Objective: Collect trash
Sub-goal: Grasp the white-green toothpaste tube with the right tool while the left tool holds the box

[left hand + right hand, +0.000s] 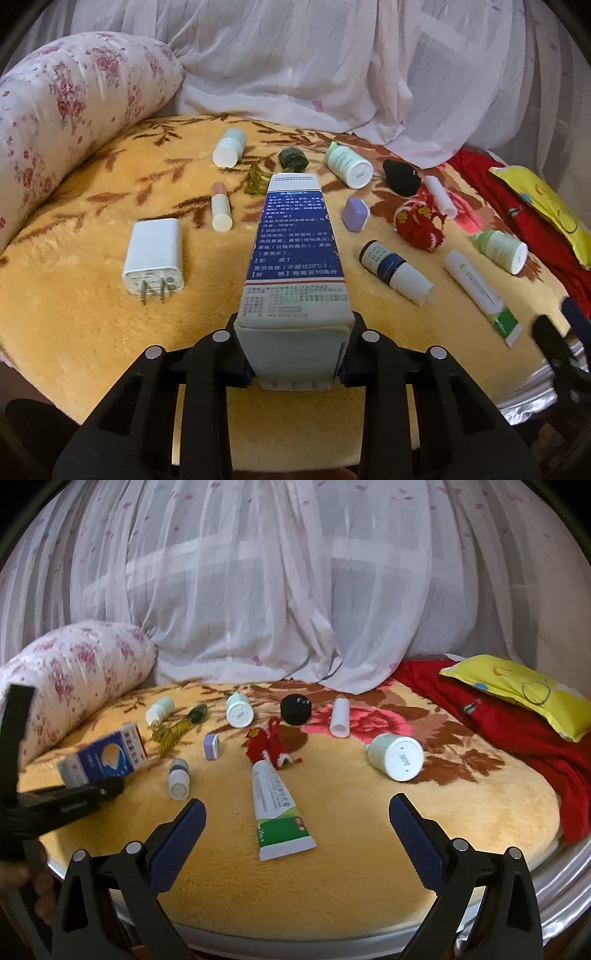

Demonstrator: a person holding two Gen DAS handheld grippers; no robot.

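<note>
My left gripper (295, 350) is shut on a blue and white medicine carton (291, 258) and holds it above the yellow blanket (92, 332); the carton (103, 757) and the left gripper (88, 794) also show at the left of the right wrist view. My right gripper (297, 834) is open and empty, low over the blanket's near edge, with a green and white tube (277, 805) lying between and just beyond its fingers. A small brown bottle with a white cap (178, 777) lies left of the tube.
Scattered on the blanket: a white charger (153, 254), a lip balm stick (221, 206), several white-capped bottles (397, 755), a purple case (212, 746), a red knitted charm (267, 747), a black round thing (294, 709), a white cylinder (340, 718). A floral bolster (74, 679) lies left, a red cloth and yellow pillow (517, 690) right.
</note>
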